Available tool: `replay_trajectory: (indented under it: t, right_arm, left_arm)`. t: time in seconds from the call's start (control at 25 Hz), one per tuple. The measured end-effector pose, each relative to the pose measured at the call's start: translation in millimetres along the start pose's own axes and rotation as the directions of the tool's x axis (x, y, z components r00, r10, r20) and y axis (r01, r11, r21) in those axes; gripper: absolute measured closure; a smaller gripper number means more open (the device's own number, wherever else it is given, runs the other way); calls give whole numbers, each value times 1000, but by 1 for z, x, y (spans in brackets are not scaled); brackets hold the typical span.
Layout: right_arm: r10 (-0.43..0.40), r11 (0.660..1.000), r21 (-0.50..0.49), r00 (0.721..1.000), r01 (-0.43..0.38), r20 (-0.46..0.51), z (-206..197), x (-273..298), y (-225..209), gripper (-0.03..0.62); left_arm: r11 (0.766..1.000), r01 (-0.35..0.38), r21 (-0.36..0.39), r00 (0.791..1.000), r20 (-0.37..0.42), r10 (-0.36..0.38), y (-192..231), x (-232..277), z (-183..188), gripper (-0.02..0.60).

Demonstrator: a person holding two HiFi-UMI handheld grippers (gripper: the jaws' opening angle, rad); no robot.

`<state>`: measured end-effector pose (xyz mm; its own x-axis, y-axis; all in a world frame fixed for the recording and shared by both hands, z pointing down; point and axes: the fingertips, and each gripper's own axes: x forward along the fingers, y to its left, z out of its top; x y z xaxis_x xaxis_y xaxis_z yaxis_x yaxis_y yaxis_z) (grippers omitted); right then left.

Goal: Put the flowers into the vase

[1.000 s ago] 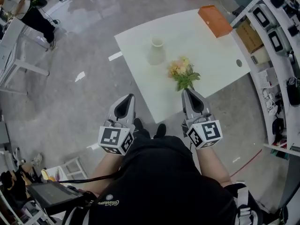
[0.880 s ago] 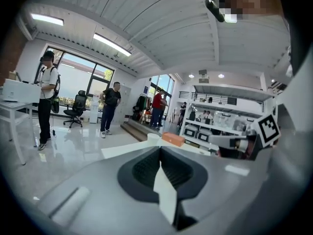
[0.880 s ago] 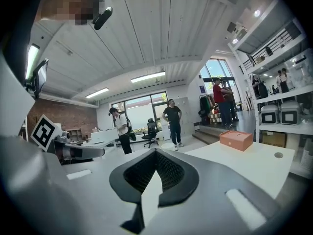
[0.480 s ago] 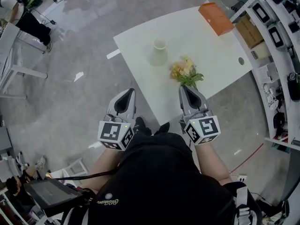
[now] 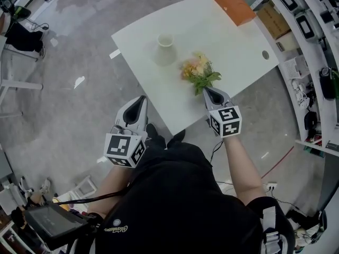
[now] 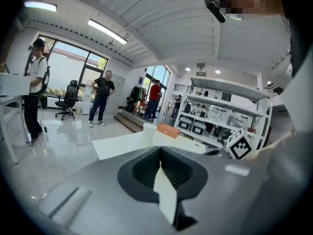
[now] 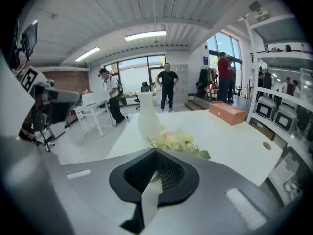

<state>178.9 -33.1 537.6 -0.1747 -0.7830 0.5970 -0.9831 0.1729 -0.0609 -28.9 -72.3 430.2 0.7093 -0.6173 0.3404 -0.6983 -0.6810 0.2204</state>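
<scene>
Reach-for-flowers step, nothing picked yet. The right tongs [image 5: 207, 90] are pinched together and empty, tip just beside the green stem end of the flowers [image 5: 197, 71], which lie flat on the white counter [image 5: 222, 41] near its lower edge, mid-frame in the head view; contact can't be confirmed. The left tongs [image 5: 141, 100] are also closed on nothing, lower left, off the counter over the floor. The vase [image 5: 164, 48] stands upright up-left of the flowers, apart from them and empty as far as shows. An orange box [image 5: 233, 6] sits at the counter's top right corner. Next move probably needs the right tongs opened, set around the stems, closed, then the bunch lifted stems-down to the vase mouth; the left could steady the vase. Writing: script logo on the black shirt is unreadable, and the cubes carry only square markers.
</scene>
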Motion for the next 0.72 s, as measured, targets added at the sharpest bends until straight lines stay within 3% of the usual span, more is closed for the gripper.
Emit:
replay_trajectory:
  t: [0.24, 0.28, 0.44, 0.72]
  right_arm:
    - [8, 984, -171, 970, -51, -244, -42, 21, -38, 569]
    - [17, 979, -189, 960, -73, -281, -46, 24, -42, 507]
    - [39, 958, -242, 907, -153, -419, -64, 36, -52, 446]
    - [30, 938, -271, 831, -215, -556, -89, 56, -64, 436]
  left_arm:
    - [1000, 19, 3, 1000, -11, -19, -7, 0, -1, 574]
    - [1000, 22, 3, 1000, -12, -22, -9, 1, -1, 574]
    - [1000, 24, 1, 1000, -12, -24, -9, 0, -1, 574]
    - [1000, 17, -2, 1000, -12, -17, -6, -1, -3, 574]
